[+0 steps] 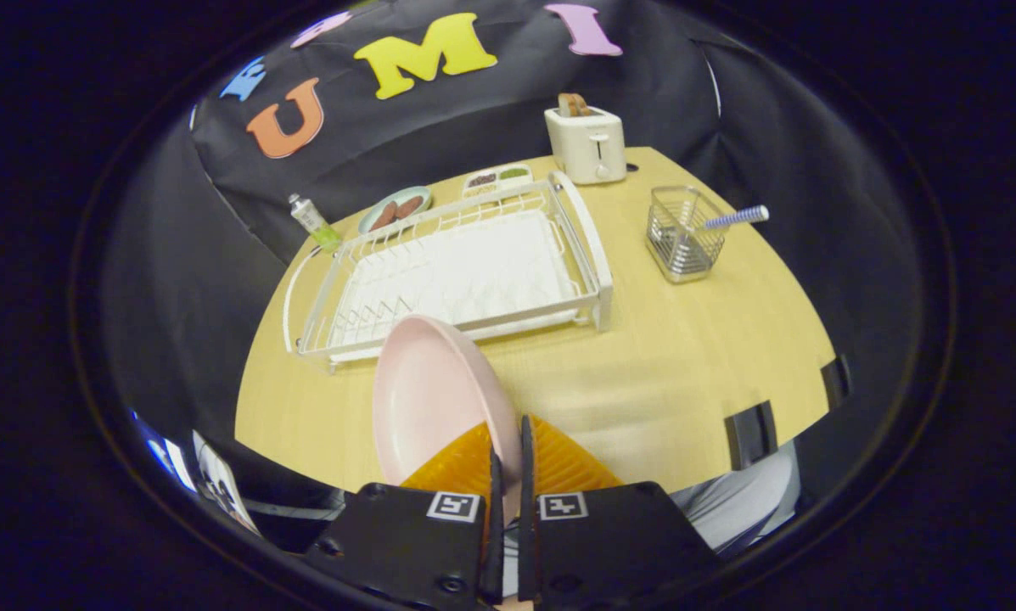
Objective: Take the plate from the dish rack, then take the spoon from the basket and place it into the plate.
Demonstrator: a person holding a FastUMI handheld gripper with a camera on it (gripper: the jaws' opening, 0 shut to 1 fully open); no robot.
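Gripper [508, 441]: the fingers are pinching the rim of the pink plate [427, 399], nearly closed on it.
Plate: it is standing on edge above the table [686, 373], clear of the dish rack [465, 271].
Step in hand: the person should be lowering it flat, onto bare table short of the rack.
Spoon [735, 218]: its striped handle is sticking out of the basket [684, 233].
Hard to make out: the plate's lower edge is hiding behind the fingers, so it is probably not touching wood.

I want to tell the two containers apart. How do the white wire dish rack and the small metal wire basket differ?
The white wire dish rack is wide, low and flat; the small metal wire basket is narrow and tall. The rack is white, the basket bare silver. The rack's slots hold nothing; the basket holds a striped-handled spoon. Both stand on the wooden table, beyond the gripper shut on the pink plate.
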